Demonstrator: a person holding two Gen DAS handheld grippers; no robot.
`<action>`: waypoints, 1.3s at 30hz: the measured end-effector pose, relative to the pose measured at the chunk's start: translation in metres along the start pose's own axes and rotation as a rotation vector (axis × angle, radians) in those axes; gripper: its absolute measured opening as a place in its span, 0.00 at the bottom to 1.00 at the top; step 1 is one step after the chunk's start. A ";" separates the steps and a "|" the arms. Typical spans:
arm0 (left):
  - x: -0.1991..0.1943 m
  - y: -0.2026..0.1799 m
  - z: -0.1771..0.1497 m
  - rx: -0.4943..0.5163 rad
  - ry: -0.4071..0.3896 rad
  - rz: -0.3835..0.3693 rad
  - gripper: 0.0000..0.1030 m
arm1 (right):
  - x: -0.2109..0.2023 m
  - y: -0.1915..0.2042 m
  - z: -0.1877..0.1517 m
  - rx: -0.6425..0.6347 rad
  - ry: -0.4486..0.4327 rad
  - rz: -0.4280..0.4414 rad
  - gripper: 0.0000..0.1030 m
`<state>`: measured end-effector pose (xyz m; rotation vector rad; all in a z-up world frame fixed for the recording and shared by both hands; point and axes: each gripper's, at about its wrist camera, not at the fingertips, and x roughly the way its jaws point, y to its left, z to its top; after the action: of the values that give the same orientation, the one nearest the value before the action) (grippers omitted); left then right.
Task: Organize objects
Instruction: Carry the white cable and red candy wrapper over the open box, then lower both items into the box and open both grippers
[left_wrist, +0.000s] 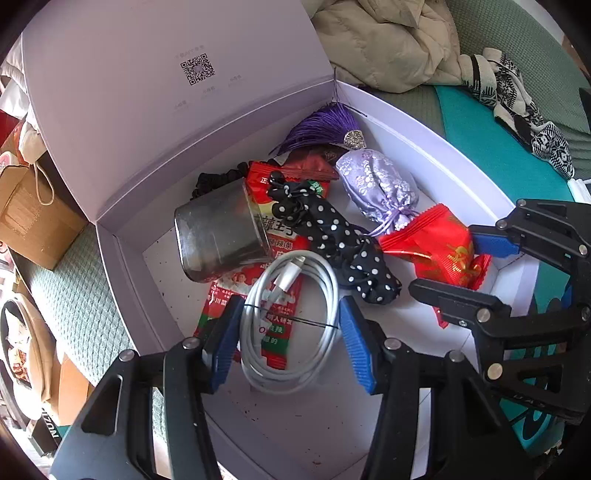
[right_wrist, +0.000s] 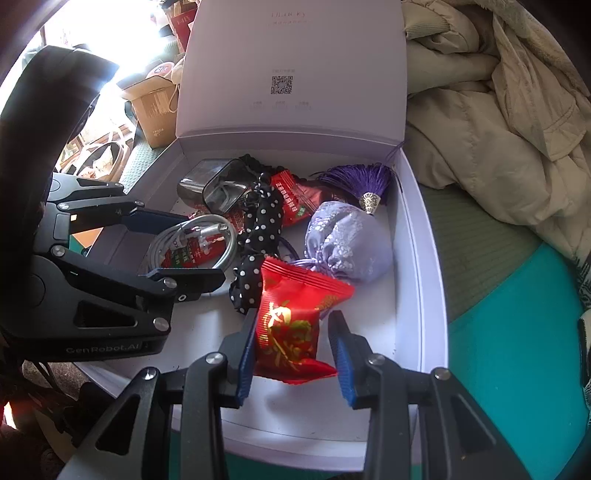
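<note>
Cable (left_wrist: 291, 321) fills my left wrist view: one white coil bound with a thin black tie, lying on a long red snack packet (left_wrist: 258, 291) in the lilac box (left_wrist: 125, 258), with the left gripper (left_wrist: 290, 338) standing spread on either side of it, pads not visibly pressing. Only this view shows the patterned socks (left_wrist: 517, 107) on the teal mat beyond the box. My right wrist view alone shows the metal tin (right_wrist: 216, 184) open-mouthed, and the right gripper (right_wrist: 291, 349) straddling the one red candy packet (right_wrist: 291, 321); its left pad touches the wrapper, but I cannot tell whether the right pad does. Counted in the box: one cable, one tin, one polka-dot scrunchie (left_wrist: 340, 240), one lilac pouch (left_wrist: 376, 188), one purple tassel (left_wrist: 325, 125), one candy packet.
</note>
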<state>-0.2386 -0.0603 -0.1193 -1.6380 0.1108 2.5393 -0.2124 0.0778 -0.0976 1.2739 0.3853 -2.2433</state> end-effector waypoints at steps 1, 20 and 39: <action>0.001 0.000 0.001 0.001 -0.002 0.003 0.49 | 0.001 0.000 0.000 0.000 0.002 -0.001 0.36; 0.020 -0.014 0.015 0.012 -0.004 0.049 0.51 | 0.018 0.002 0.007 -0.001 0.035 0.000 0.37; 0.023 -0.036 0.025 -0.030 0.008 0.045 0.59 | 0.000 -0.003 0.008 0.027 -0.015 -0.040 0.49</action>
<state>-0.2653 -0.0200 -0.1295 -1.6754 0.1118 2.5801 -0.2196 0.0765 -0.0938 1.2731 0.3798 -2.2975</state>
